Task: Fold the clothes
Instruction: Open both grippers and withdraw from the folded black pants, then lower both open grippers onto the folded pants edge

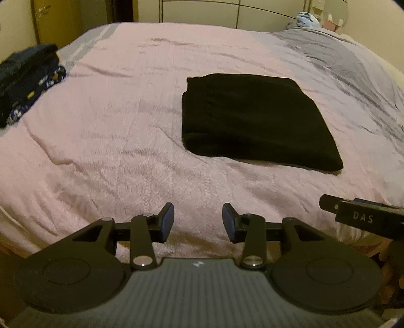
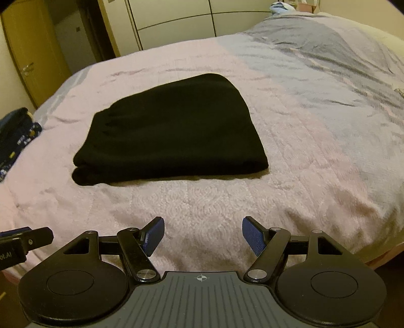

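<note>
Near edge of the bed: both of my grippers hung over the pink bedspread (image 1: 106, 141), side by side, tilted down toward it.
Left gripper (image 1: 198, 222): my jaws stood apart with nothing between them; only bedspread showed in the gap. The blue pads (image 1: 168, 222) faced each other and touched no cloth.
Right gripper (image 2: 203, 236): my jaws were spread wider than the left pair, also empty, above the textured pink cover. Its side showed at the right edge of the left wrist view.
Black garment (image 2: 174, 128): it lay folded into a thick, roughly rectangular bundle, flat on the bedspread, ahead of both grippers and apart from them. From the left gripper it sat ahead and to the right; from the right gripper, ahead and to the left.
Dark clothes pile (image 1: 27, 80): stacked at the left edge of the bed, well apart from the black garment; navy patterned fabric showed in it.
Grey band of the cover (image 2: 328, 58): it ran across the far right part of the bed.
Far wall: pale wardrobe panels (image 2: 176, 22) stood behind the bed, and a light blue item (image 1: 306, 19) lay at the far right corner.
</note>
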`<state>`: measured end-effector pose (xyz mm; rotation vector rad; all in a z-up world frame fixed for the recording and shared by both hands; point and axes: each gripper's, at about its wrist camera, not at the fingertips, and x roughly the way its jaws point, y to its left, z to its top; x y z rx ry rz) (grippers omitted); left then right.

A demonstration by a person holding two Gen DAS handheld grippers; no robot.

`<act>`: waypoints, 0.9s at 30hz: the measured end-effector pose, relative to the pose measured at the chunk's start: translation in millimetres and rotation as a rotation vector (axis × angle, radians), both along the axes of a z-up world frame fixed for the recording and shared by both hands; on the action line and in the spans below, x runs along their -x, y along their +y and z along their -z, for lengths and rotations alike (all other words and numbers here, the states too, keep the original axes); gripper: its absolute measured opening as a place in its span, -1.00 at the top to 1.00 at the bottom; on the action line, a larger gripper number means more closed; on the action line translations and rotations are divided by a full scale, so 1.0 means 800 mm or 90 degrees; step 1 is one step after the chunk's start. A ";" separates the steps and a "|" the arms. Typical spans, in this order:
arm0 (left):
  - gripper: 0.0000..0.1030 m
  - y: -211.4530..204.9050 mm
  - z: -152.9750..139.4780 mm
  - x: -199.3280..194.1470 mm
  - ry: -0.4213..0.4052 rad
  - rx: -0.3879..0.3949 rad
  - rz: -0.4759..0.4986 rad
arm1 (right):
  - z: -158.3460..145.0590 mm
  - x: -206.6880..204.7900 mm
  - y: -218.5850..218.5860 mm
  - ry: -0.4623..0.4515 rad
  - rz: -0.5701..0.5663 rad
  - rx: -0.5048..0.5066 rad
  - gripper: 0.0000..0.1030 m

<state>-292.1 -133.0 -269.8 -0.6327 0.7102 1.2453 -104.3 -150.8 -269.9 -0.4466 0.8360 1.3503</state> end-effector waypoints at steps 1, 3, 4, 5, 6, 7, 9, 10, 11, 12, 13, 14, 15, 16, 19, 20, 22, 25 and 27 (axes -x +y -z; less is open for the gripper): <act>0.27 0.002 0.001 0.001 -0.003 0.001 0.000 | 0.000 0.000 0.001 -0.004 0.001 0.001 -0.39; 0.27 0.007 0.004 0.004 -0.009 0.004 0.000 | 0.001 0.000 0.003 -0.011 0.003 0.001 -0.39; 0.27 0.008 0.004 0.004 -0.012 0.003 0.001 | 0.001 0.000 0.004 -0.015 0.004 0.001 -0.39; 0.27 0.009 0.004 0.004 -0.016 0.002 0.001 | 0.001 -0.001 0.003 -0.019 0.004 0.002 -0.39; 0.27 0.009 0.005 0.004 -0.019 0.002 0.001 | 0.002 -0.002 0.003 -0.022 0.004 0.004 -0.39; 0.27 0.009 0.006 0.005 -0.023 0.002 0.002 | 0.003 -0.004 0.003 -0.023 0.006 0.005 -0.39; 0.27 0.011 0.007 0.005 -0.031 0.003 0.004 | 0.004 -0.007 0.003 -0.024 0.008 0.008 -0.39; 0.27 0.012 0.007 0.005 -0.035 0.003 0.005 | 0.004 -0.008 0.003 -0.026 0.008 0.009 -0.39; 0.27 0.013 0.007 0.005 -0.040 0.002 0.007 | 0.003 -0.009 0.003 -0.028 0.009 0.008 -0.39; 0.27 0.015 0.007 0.007 -0.048 -0.001 0.008 | 0.002 -0.011 0.002 -0.027 0.013 0.003 -0.39; 0.27 0.017 0.006 0.008 -0.056 -0.004 0.009 | 0.000 -0.013 0.001 -0.026 0.016 -0.003 -0.39; 0.27 0.020 0.006 0.011 -0.069 -0.009 0.012 | -0.003 -0.019 -0.001 -0.014 0.025 -0.020 -0.39; 0.27 0.023 0.006 0.014 -0.081 -0.013 0.015 | -0.005 -0.025 -0.003 -0.001 0.034 -0.039 -0.39; 0.27 0.027 0.006 0.018 -0.096 -0.018 0.018 | -0.008 -0.031 -0.004 0.021 0.041 -0.060 -0.39; 0.27 0.049 0.012 0.032 -0.135 -0.022 0.026 | -0.002 -0.050 0.002 0.093 0.067 -0.096 -0.39; 0.27 0.057 0.014 0.036 -0.148 -0.023 0.028 | -0.001 -0.056 0.004 0.116 0.076 -0.107 -0.39; 0.28 0.083 0.019 0.045 -0.173 -0.021 0.042 | 0.003 -0.069 0.008 0.164 0.093 -0.131 -0.39; 0.29 0.134 0.021 0.056 -0.196 -0.019 0.079 | 0.015 -0.076 0.033 0.189 0.101 -0.138 -0.39; 0.30 0.168 0.012 0.059 -0.187 -0.018 0.111 | 0.016 -0.078 0.050 0.176 0.125 -0.132 -0.39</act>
